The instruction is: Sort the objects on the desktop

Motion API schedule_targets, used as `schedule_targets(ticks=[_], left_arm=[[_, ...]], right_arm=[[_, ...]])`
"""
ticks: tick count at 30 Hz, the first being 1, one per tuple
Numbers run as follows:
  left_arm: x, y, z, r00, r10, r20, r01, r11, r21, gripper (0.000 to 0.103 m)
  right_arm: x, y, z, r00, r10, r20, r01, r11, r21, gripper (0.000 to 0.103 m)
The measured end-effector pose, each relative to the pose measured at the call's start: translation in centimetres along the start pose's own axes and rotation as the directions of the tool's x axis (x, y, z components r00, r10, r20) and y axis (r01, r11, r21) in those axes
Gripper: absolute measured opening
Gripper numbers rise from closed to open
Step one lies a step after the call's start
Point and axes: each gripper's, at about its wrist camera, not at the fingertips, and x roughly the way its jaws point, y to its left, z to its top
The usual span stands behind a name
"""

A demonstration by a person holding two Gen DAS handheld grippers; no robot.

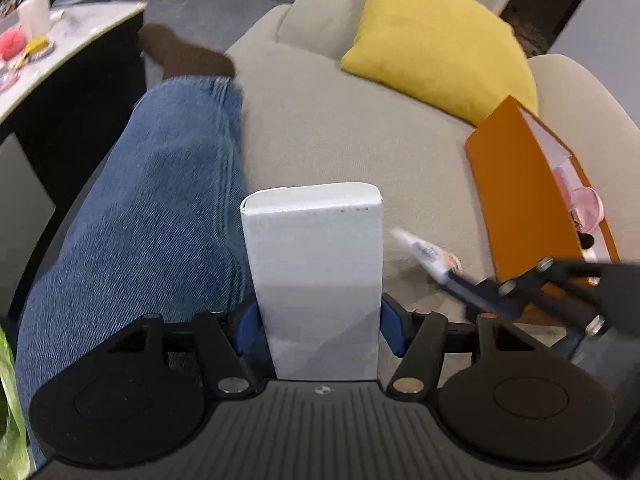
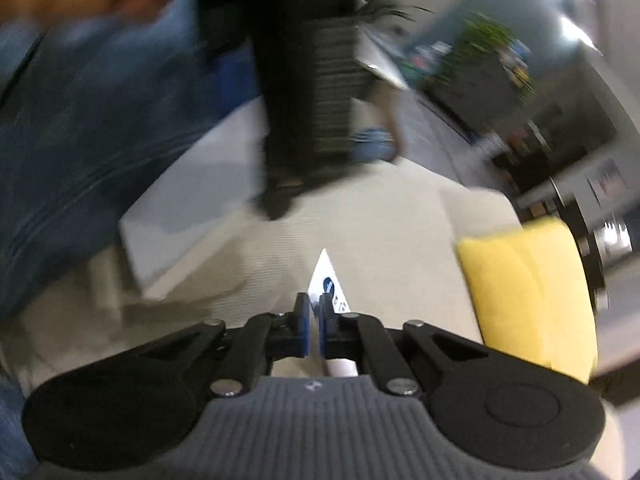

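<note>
A tall white box [image 1: 316,248] stands upright between the blue pads of my left gripper [image 1: 320,320], which is shut on its lower part above a beige sofa seat [image 1: 340,128]. My right gripper [image 2: 314,308] is shut on a small white tube with blue print [image 2: 326,276], whose flat end sticks out ahead of the fingers. In the left wrist view the right gripper [image 1: 492,292] comes in from the right, holding the tube [image 1: 428,254] tilted just beside the box. The right wrist view is blurred; the white box [image 2: 188,200] shows at its left.
An open orange box [image 1: 520,192] with pink items inside lies on the sofa to the right. A yellow cushion [image 1: 436,40] leans on the backrest. A person's leg in jeans [image 1: 152,208] lies along the left. A white-topped table [image 1: 72,40] with small items stands far left.
</note>
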Motion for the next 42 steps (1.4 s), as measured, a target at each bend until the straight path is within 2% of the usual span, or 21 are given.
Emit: schedule_targets(ticks=[2, 5, 9, 12, 16, 20, 22, 24, 30, 34, 38, 42], left_arm=[[-0.2, -0.7, 0.2, 1.000, -0.009, 0.012, 0.008, 0.999, 0.032, 0.071], [0.2, -1.9, 0.2, 1.000, -0.003, 0.017, 0.002, 0.998, 0.068, 0.071], [0.9, -2.9, 0.2, 1.000, -0.008, 0.006, 0.008, 0.996, 0.092, 0.071], [1.2, -3.4, 0.3, 1.000, -0.019, -0.001, 0.019, 0.995, 0.103, 0.071], [1.2, -3.7, 0.5, 1.000, -0.017, 0.002, 0.017, 0.994, 0.110, 0.071], [1.7, -4.0, 1.3, 0.999, -0.040, 0.010, 0.039, 0.994, 0.106, 0.071], [2.8, -4.3, 1.9, 0.993, -0.116, 0.008, 0.115, 0.990, 0.076, 0.070], [3.5, -5.1, 2.2, 0.988, -0.153, -0.007, 0.153, 0.985, 0.082, 0.070], [3.5, -6.0, 2.4, 0.989, -0.150, 0.009, 0.148, 0.981, 0.123, 0.070], [3.5, -6.0, 2.8, 0.988, -0.152, 0.016, 0.148, 0.981, 0.127, 0.070], [3.2, -6.4, 3.2, 0.986, -0.167, 0.024, 0.161, 0.976, 0.146, 0.070], [3.4, -6.8, 3.5, 0.990, -0.140, 0.031, 0.132, 0.976, 0.173, 0.070]], right_arm=[[-0.9, -2.5, -0.5, 1.000, 0.013, -0.014, -0.011, 0.989, 0.147, 0.001], [-1.7, -6.1, -2.4, 0.997, 0.062, -0.042, -0.042, 0.928, 0.371, 0.001], [-2.7, -7.2, -3.9, 0.994, 0.067, -0.081, -0.017, 0.864, 0.503, 0.001], [-0.6, -8.2, -3.7, 0.991, 0.086, -0.102, -0.022, 0.859, 0.512, 0.003], [1.8, -9.4, -3.6, 0.986, 0.136, -0.092, -0.069, 0.849, 0.524, 0.006], [2.3, -10.3, -3.4, 0.983, 0.172, -0.058, -0.114, 0.834, 0.540, 0.036], [2.5, -10.5, -3.2, 0.981, 0.186, -0.048, -0.128, 0.823, 0.554, 0.036], [2.9, -10.7, -3.2, 0.981, 0.186, -0.053, -0.124, 0.816, 0.565, 0.035], [2.0, -10.1, -3.8, 0.974, 0.224, -0.038, -0.164, 0.809, 0.564, 0.037], [2.0, -9.3, -3.3, 0.975, 0.220, -0.037, -0.174, 0.855, 0.488, 0.039], [2.4, -8.9, -2.6, 0.980, 0.199, -0.026, -0.167, 0.880, 0.444, 0.039], [2.8, -8.2, -2.0, 0.988, 0.149, -0.033, -0.124, 0.909, 0.397, 0.038]])
